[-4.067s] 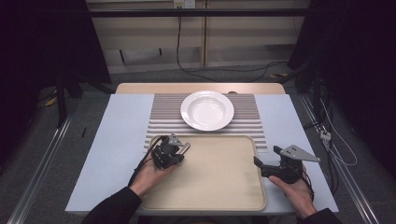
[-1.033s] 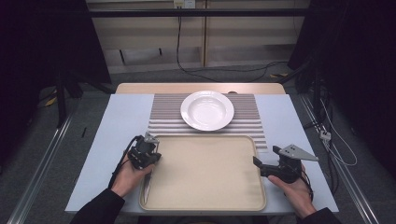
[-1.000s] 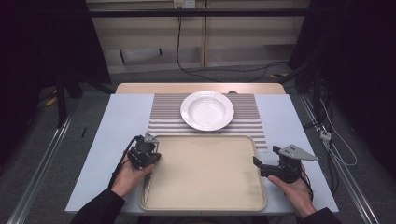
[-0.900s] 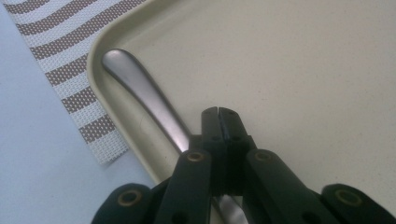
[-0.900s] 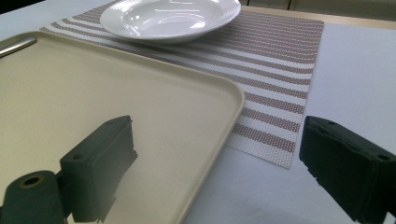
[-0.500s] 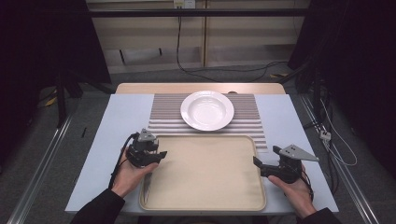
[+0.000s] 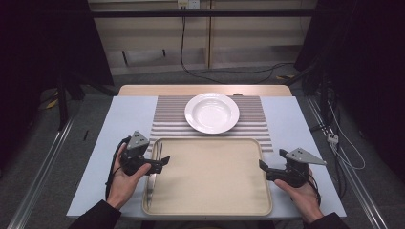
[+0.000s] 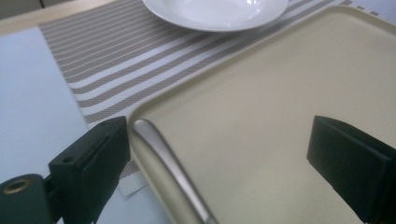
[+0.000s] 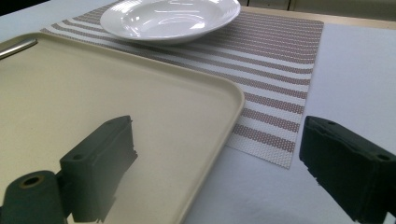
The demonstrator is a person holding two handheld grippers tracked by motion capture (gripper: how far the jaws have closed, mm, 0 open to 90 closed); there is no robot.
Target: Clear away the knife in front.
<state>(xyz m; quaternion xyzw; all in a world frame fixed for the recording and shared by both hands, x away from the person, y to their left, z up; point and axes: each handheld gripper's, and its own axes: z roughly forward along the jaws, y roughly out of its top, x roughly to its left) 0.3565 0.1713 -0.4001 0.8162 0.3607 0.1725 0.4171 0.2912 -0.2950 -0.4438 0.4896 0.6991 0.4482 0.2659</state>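
A silver utensil handle (image 8: 169,164) lies along the left rim of the beige tray (image 7: 215,191), seen in the high view as a thin utensil (image 7: 152,179). My left gripper (image 7: 164,162) hovers just above it at the tray's left edge. Its jaws have just been opening and now stand wide in the left gripper view (image 8: 219,154), with the handle lying loose on the tray (image 8: 280,79) below them. My right gripper (image 7: 262,167) rests open at the tray's right edge, its jaws astride the rim (image 9: 236,100) with nothing gripped (image 9: 215,163).
A white plate (image 7: 211,112) sits on a striped placemat (image 7: 167,119) behind the tray, also seen as plate (image 8: 215,11) and plate (image 9: 168,18). Pale blue table surface (image 7: 119,124) flanks the mat. Cables trail on the floor at right.
The left gripper's jaws have opened and the hand has lifted slightly off the tray's left edge, leaving the utensil lying there. The right hand has stayed put.
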